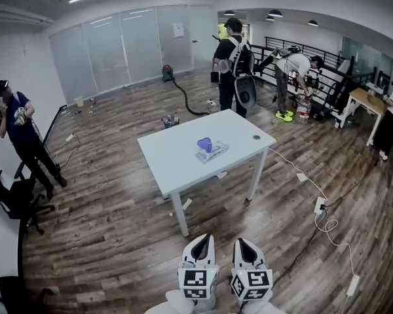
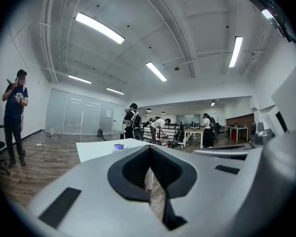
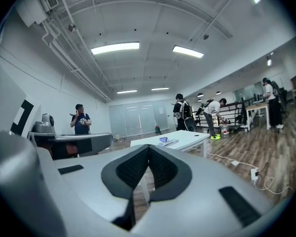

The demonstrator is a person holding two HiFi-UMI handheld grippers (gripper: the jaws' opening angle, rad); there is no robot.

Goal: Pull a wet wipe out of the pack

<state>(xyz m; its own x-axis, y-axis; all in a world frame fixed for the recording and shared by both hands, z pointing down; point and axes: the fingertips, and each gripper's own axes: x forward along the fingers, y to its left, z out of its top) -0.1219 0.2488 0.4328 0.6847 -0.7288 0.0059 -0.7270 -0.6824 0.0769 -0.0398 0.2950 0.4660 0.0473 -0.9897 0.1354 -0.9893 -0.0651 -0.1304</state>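
The wet wipe pack [image 1: 211, 149], pale with a purple lid standing up, lies near the middle of a white table [image 1: 177, 159]. It shows small and far off in the left gripper view [image 2: 119, 146] and in the right gripper view [image 3: 165, 140]. My left gripper [image 1: 200, 243] and right gripper [image 1: 247, 246] hang side by side at the bottom of the head view, well short of the table and over the wooden floor. The tips of the left gripper [image 2: 149, 148] meet, and so do those of the right gripper [image 3: 148, 147]. Neither holds anything.
A small dark object [image 1: 256, 137] sits at the table's far right corner. A cable and power strip [image 1: 319, 205] lie on the floor to the right. A person [image 1: 19, 131] stands left near an office chair [image 1: 13, 198]; two others [image 1: 234, 64] work behind the table. Bottles [image 1: 169, 120] stand on the floor.
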